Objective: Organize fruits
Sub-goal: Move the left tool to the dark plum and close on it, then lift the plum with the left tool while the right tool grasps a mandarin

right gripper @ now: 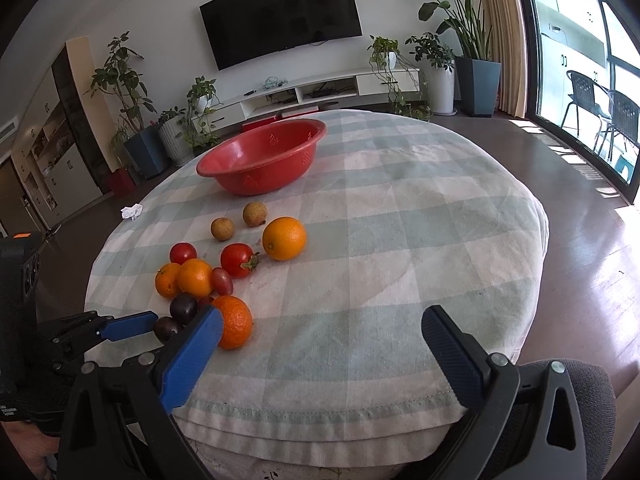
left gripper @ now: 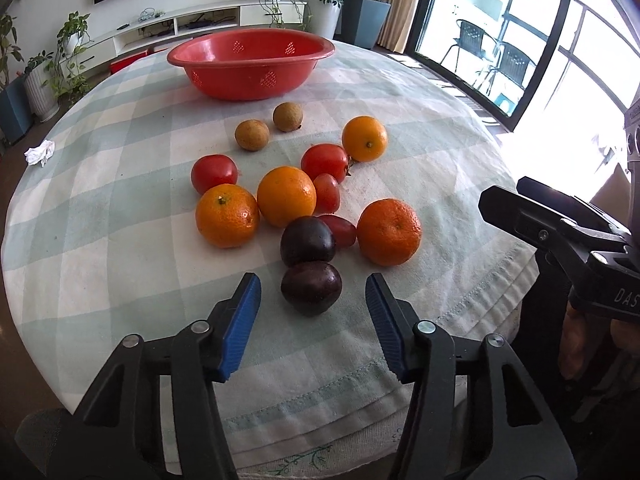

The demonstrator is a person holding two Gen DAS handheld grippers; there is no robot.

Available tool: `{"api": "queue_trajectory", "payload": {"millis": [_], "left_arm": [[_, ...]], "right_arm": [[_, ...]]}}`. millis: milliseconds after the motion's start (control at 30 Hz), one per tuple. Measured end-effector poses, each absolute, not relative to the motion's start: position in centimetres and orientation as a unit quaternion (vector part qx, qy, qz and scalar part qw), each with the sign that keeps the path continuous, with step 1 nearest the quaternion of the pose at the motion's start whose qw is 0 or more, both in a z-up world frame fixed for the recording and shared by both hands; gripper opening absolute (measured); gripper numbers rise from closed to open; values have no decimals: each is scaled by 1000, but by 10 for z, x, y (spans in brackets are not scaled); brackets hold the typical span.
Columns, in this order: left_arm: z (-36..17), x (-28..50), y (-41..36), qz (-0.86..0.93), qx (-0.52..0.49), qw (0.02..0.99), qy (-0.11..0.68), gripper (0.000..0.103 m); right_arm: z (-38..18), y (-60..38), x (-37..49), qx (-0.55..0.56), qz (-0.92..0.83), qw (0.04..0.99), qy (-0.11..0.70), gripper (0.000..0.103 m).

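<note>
Left gripper (left gripper: 313, 312) spread wide, nearest dark plum (left gripper: 311, 288) between its fingertips, untouched; other fruit beyond; red basket (left gripper: 251, 63) far ahead. Right gripper (right gripper: 322, 344) spread wide, empty; tangerine (right gripper: 234, 322) just behind its left finger

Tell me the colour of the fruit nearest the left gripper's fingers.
Dark purple, almost black: the plum between the open left gripper fingers, best in the left wrist view.
</note>
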State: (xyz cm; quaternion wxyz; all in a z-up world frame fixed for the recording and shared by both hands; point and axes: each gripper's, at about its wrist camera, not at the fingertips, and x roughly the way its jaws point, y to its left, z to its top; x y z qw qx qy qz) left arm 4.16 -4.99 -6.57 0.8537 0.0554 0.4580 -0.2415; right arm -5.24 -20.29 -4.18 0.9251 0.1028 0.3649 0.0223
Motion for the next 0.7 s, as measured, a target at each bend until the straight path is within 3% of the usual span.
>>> {"api": "queue_trajectory", "payload": {"millis": [67,367,700], "left_arm": [[-69,44,-50,-241,52,851,463,40],[-69,45,-45,-244,42,853,459,27],[-65,41,-30,-254,17,855,451,27]], "right_arm": [[-40,-199,-52,102,24,924,367,102],[-38,-220,-38,100,31,921,374,102],[-43,-217,-27,74,50,922,378,102]]}}
